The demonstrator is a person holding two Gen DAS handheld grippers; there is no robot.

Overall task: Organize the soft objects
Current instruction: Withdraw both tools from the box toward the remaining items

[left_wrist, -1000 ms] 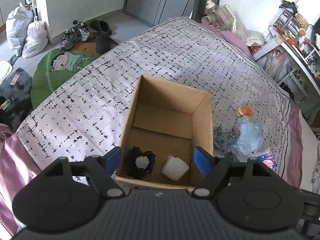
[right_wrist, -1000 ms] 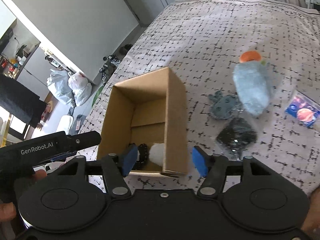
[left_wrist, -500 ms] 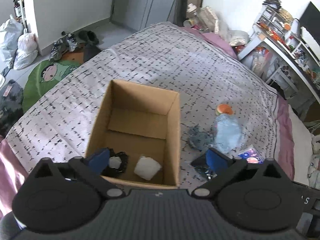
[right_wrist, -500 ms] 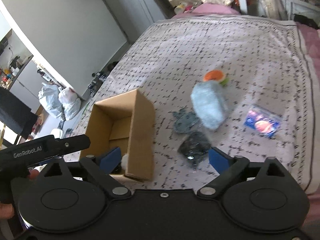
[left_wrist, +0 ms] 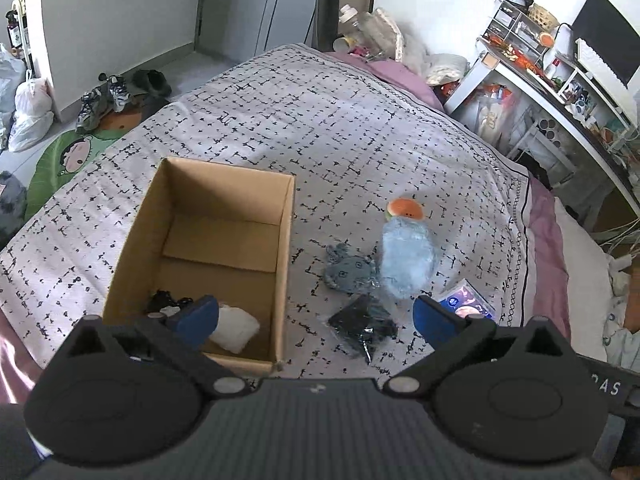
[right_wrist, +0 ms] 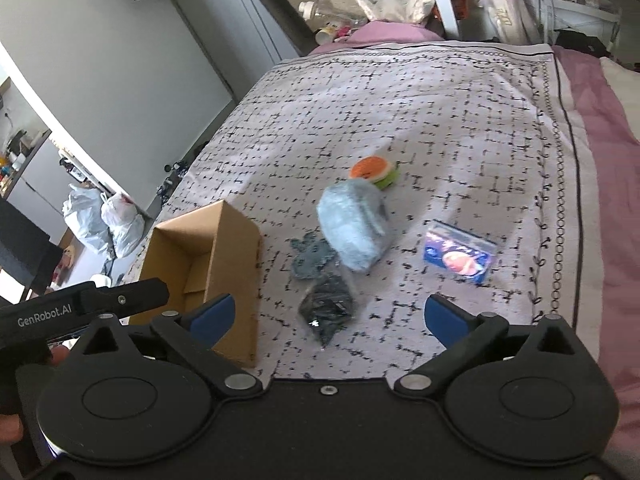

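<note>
Cardboard box (left_wrist: 208, 248) beside black pouch (left_wrist: 362, 326) (both grippers empty, spread).

Two wrist fisheyes, high, angled down over bed (left_wrist: 360, 128), shared box (left_wrist: 216, 256) (right_wrist: 208, 264) and scattered soft items.

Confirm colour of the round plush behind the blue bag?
Plush: orange top, green rim. Clearest in the right wrist view.
</note>
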